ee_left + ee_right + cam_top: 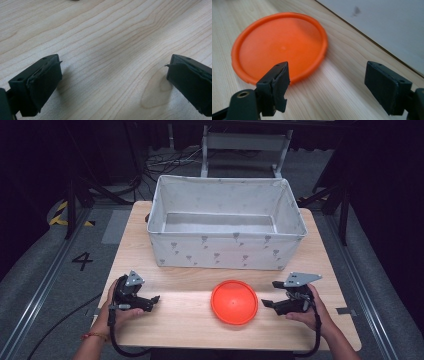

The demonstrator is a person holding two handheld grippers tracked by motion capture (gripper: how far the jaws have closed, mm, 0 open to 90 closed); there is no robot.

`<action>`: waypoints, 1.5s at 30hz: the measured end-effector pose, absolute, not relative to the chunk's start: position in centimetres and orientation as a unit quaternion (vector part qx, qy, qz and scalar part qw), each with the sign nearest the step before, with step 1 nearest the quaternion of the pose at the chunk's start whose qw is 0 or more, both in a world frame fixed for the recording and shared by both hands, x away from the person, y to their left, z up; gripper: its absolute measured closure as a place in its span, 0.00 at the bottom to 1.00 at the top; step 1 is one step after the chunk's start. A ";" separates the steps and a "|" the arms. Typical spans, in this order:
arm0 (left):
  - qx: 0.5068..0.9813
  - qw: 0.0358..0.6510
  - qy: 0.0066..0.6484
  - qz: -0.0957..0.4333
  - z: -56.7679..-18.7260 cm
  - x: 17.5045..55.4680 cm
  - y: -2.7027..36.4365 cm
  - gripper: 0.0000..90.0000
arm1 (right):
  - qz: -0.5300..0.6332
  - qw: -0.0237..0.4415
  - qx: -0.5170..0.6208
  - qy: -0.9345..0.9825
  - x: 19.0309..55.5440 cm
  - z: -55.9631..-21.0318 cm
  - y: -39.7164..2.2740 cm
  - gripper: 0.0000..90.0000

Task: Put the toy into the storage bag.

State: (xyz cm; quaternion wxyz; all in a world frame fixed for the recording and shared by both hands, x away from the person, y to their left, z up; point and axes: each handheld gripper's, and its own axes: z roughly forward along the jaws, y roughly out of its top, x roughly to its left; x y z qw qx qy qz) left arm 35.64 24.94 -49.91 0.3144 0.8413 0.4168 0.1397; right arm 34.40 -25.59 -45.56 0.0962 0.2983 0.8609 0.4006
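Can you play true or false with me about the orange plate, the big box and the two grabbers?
1. The orange plate lies on the wooden table, in front of the fabric box. True.
2. The plate is inside the box. False: it lies on the table, outside the box.
3. The right gripper has its jaws apart, with nothing between them. True.
4. The left gripper is squeezing the plate. False: its jaws are apart over bare wood, away from the plate.
5. The plate lies between the two grippers. True.
6. The box is full of toys. False: what shows of its inside is empty.
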 end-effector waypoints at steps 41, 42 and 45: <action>0.846 0.315 0.406 0.140 -49.9 35.9 25.1 0.00 | 0.368 0.016 0.305 0.878 38.3 -48.8 -19.8 0.65; 0.846 0.316 0.406 0.140 -49.9 35.9 25.0 0.00 | 0.374 0.013 0.307 0.875 38.3 -48.8 -20.0 0.69; 0.846 0.317 0.404 0.140 -49.9 35.9 25.1 0.00 | 0.383 0.016 0.299 0.874 38.2 -48.3 -20.4 0.74</action>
